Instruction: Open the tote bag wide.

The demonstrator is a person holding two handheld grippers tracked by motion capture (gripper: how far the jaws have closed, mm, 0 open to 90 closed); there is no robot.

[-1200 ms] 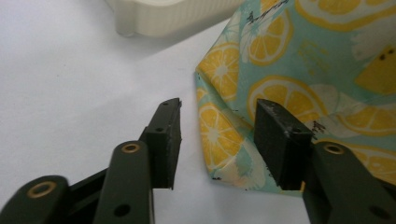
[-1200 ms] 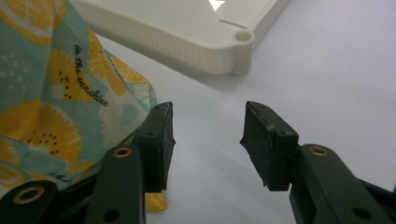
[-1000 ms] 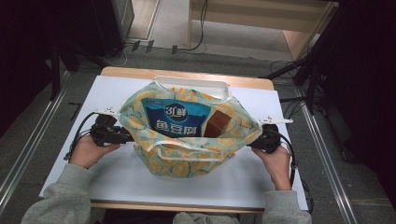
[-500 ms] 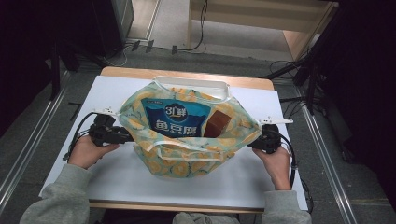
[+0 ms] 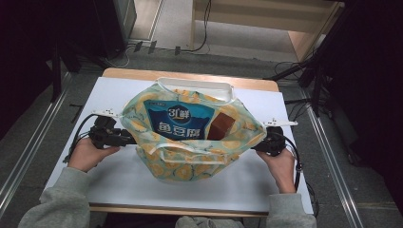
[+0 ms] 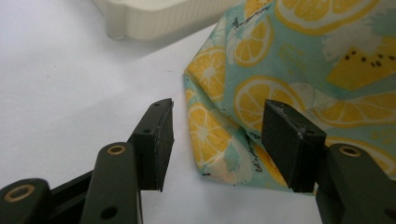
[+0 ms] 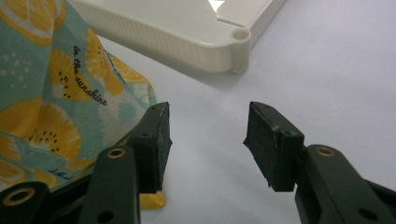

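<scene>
White tabletop (image 5: 119, 175): lemon-print bag (image 5: 190, 156) spans between tongs, long axis hand to hand. Left gripper (image 6: 215, 140) gapes, bag corner between jaws, unpinched. Right gripper (image 7: 208, 140) just opening, bag outside left jaw.

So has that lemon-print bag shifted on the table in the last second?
No. In the high view the lemon-print bag keeps its place against the white tray behind it and the table's near edge; the outline looks unchanged.
</scene>
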